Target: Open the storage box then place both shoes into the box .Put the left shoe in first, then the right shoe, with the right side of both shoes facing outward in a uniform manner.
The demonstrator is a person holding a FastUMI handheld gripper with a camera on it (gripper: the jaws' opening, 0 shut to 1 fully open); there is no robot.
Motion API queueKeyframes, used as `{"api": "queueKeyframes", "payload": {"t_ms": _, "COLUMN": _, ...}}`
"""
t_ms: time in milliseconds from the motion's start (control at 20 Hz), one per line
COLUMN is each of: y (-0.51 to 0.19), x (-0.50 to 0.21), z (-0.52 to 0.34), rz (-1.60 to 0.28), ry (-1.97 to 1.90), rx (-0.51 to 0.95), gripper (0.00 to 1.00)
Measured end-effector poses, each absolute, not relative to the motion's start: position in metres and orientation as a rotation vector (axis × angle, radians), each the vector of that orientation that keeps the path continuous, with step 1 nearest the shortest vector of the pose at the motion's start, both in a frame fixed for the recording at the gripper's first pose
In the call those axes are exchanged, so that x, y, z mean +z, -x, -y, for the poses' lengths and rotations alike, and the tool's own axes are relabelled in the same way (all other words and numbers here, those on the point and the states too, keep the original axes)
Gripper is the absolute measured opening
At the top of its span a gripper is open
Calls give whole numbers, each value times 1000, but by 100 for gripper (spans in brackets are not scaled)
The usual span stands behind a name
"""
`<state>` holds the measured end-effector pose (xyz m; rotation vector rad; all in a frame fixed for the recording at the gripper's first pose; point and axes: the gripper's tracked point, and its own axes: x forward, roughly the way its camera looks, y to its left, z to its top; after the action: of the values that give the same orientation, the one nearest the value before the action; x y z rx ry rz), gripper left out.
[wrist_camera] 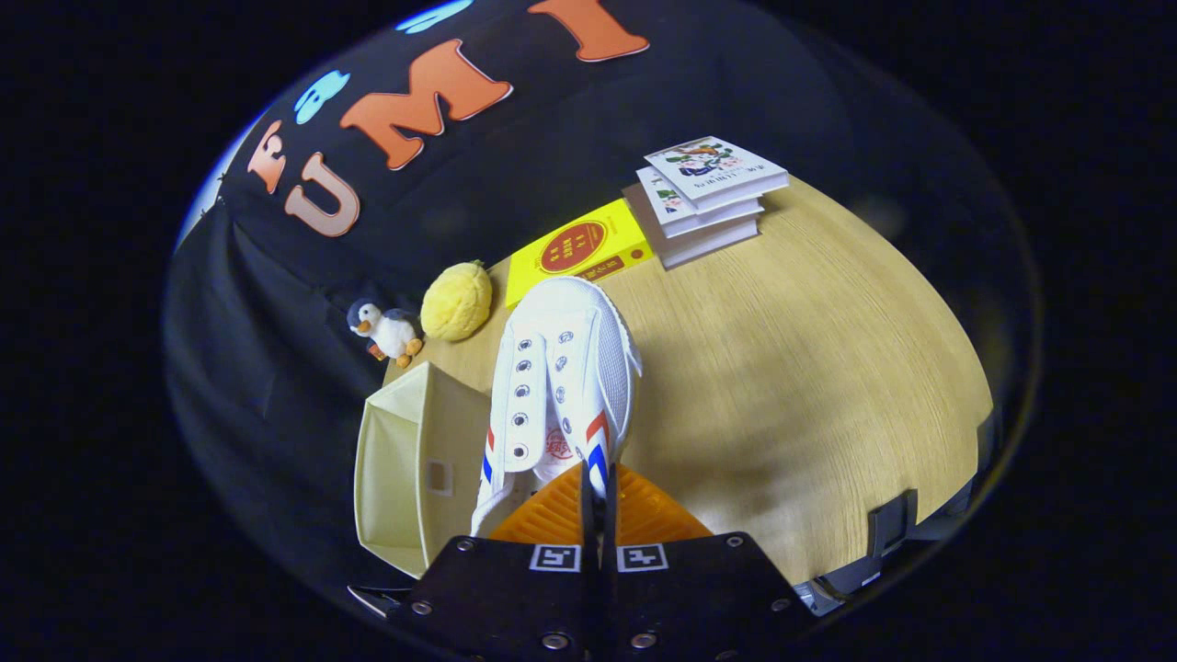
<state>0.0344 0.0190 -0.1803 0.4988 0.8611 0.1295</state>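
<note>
Wooden table (809, 368): near edge hidden behind the gripper body.
Storage box (395, 478): cream, open, left of the shoe; its lower part is cut off by the gripper.
Shoe (561, 386): white, red and blue stripes, lifted, toe pointing away; heel hidden.
Gripper (598, 496): orange fingers (644, 515) clenched on the shoe's heel collar.
Books (708, 198): stacked far off, a yellow book (575, 253) beside them.
Toys: yellow plush (457, 301), penguin (386, 331); details unclear.

Hand-held gripper (599, 501): orange ribbed fingers, blk screwed plates, markers.
</note>
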Motion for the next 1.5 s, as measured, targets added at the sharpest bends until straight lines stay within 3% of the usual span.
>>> {"api": "queueKeyframes", "payload": {"t_ms": 300, "y": -29, "x": -133, "z": -90, "rz": -821, "ry": -501, "rx": 198, "gripper": 0}}
{"api": "queueKeyframes", "payload": {"t_ms": 650, "y": -21, "x": -137, "z": -186, "rz": -864, "ry": -429, "rx": 253, "gripper": 0}}
{"api": "queueKeyframes", "payload": {"t_ms": 1200, "y": -30, "x": -204, "z": -211, "rz": -958, "ry": -212, "rx": 112, "gripper": 0}}
{"api": "queueKeyframes", "payload": {"t_ms": 1300, "y": -30, "x": -198, "z": -227, "rz": -941, "ry": -210, "rx": 159, "gripper": 10}}
{"api": "queueKeyframes", "payload": {"t_ms": 1400, "y": -36, "x": -177, "z": -231, "rz": -892, "ry": -228, "rx": 183, "gripper": 31}}
{"api": "queueKeyframes", "payload": {"t_ms": 1450, "y": -38, "x": -167, "z": -227, "rz": -867, "ry": -228, "rx": 183, "gripper": 35}}
{"api": "queueKeyframes", "payload": {"t_ms": 1500, "y": -41, "x": -156, "z": -223, "rz": -841, "ry": -214, "rx": 181, "gripper": 48}}
